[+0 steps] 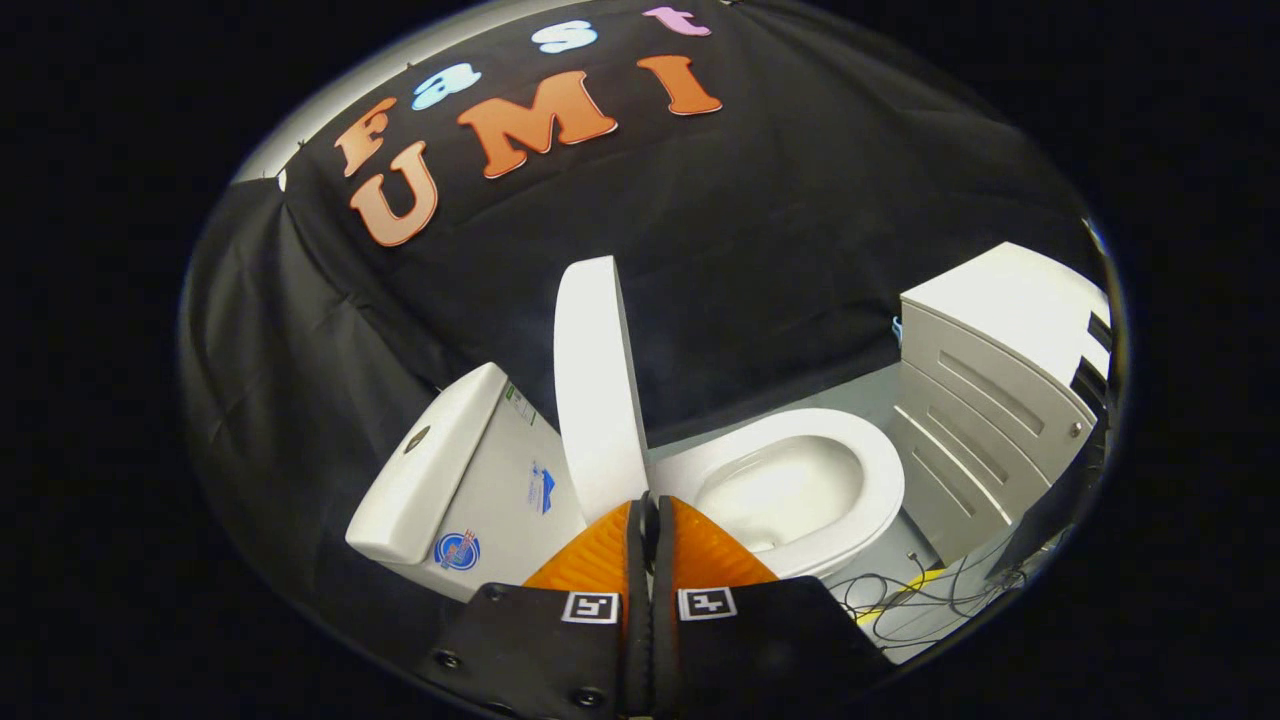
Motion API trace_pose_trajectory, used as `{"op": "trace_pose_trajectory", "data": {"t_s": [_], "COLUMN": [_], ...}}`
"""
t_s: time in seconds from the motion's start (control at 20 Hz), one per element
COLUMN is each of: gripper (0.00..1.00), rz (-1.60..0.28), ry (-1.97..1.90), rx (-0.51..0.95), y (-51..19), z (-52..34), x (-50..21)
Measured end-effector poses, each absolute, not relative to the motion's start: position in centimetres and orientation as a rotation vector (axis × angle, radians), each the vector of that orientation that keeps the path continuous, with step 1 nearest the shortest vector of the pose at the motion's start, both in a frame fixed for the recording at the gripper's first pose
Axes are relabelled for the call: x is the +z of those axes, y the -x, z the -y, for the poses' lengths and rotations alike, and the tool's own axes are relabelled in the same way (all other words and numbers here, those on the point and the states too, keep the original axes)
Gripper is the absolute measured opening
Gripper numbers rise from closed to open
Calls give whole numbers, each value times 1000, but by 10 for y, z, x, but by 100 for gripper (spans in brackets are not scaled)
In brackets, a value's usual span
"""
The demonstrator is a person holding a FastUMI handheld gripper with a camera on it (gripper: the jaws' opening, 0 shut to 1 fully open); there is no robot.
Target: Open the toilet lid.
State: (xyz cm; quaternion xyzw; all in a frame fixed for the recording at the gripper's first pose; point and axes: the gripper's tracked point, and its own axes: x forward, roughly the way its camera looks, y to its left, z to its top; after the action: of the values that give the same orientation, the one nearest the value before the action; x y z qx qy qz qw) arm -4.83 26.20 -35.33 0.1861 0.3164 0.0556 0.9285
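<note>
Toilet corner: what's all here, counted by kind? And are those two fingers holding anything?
Toilet, lid raised: 1
Tank: 1
Cabinet: 1
Cable tangle on floor: 1
Total: 4
The gripper is closed, gripping nothing, just before the lid's lower edge.

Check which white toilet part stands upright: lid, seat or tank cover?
The lid, raised just beyond the closed tongs; seat and tank cover lie flat.
</note>
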Motion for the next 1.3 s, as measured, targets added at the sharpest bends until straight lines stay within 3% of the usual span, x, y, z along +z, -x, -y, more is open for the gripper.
{"op": "trace_pose_trajectory", "data": {"t_s": [1.3], "gripper": [8], "rz": [-622], "ry": [-57], "rx": [252], "y": [75], "z": [-410], "x": [-337]}}
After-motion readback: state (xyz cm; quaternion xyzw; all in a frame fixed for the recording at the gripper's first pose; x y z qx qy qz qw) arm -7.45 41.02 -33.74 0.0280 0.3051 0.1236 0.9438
